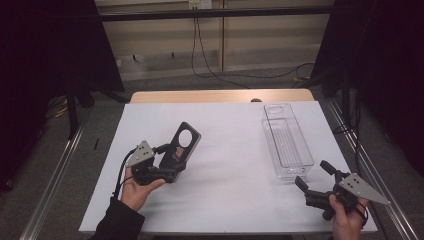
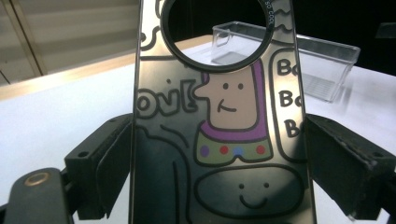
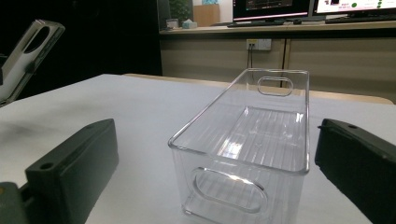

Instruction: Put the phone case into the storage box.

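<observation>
While clamping the phone case, left gripper; right gripper wide, by clear bin.

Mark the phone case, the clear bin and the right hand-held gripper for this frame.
phone case (image 2: 224, 154): left gripper view, printed back panel.
clear bin (image 1: 270, 138): high view, left long wall.
right hand-held gripper (image 1: 314, 173): high view, midway between its open jaw tips.

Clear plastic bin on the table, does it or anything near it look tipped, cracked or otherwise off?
Nothing stands out. The clear plastic bin sits upright and empty on the white table, with no crack visible. The black phone case with cartoon drawings is held tilted in the left tool, and the right tool is open near the bin's end.
</observation>
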`<move>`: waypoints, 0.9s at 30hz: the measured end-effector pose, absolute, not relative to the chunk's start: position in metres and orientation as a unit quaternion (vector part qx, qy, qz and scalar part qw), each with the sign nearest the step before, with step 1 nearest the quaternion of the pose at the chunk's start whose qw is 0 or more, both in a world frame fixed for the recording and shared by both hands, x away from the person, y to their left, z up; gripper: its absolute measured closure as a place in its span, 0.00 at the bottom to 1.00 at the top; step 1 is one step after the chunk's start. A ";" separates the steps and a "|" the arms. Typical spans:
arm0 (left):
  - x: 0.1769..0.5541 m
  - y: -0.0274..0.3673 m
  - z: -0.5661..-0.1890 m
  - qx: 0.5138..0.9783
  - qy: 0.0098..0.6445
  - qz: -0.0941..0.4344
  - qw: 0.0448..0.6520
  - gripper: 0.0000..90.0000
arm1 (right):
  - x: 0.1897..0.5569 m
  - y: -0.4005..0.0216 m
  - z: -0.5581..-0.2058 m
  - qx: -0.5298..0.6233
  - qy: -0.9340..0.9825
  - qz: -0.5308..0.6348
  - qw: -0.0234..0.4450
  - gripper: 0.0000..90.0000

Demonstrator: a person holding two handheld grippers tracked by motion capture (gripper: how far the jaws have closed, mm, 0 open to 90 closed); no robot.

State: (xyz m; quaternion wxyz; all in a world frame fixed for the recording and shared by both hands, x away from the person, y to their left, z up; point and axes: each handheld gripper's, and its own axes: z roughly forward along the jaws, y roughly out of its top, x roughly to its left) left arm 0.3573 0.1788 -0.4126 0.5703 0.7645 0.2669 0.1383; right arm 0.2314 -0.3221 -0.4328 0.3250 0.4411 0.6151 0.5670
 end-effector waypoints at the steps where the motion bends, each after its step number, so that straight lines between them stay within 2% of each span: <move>1: 0.356 0.178 -0.412 0.765 0.264 0.141 0.570 0.14 | 0.231 -0.322 -0.433 0.440 0.616 0.567 0.324 0.00; 11: 0.351 0.169 -0.414 0.773 0.246 0.126 0.571 0.14 | 0.231 -0.320 -0.432 0.435 0.620 0.569 0.320 0.00; 27: 0.344 0.146 -0.418 0.778 0.222 0.099 0.579 0.14 | 0.231 -0.310 -0.427 0.413 0.626 0.598 0.283 0.00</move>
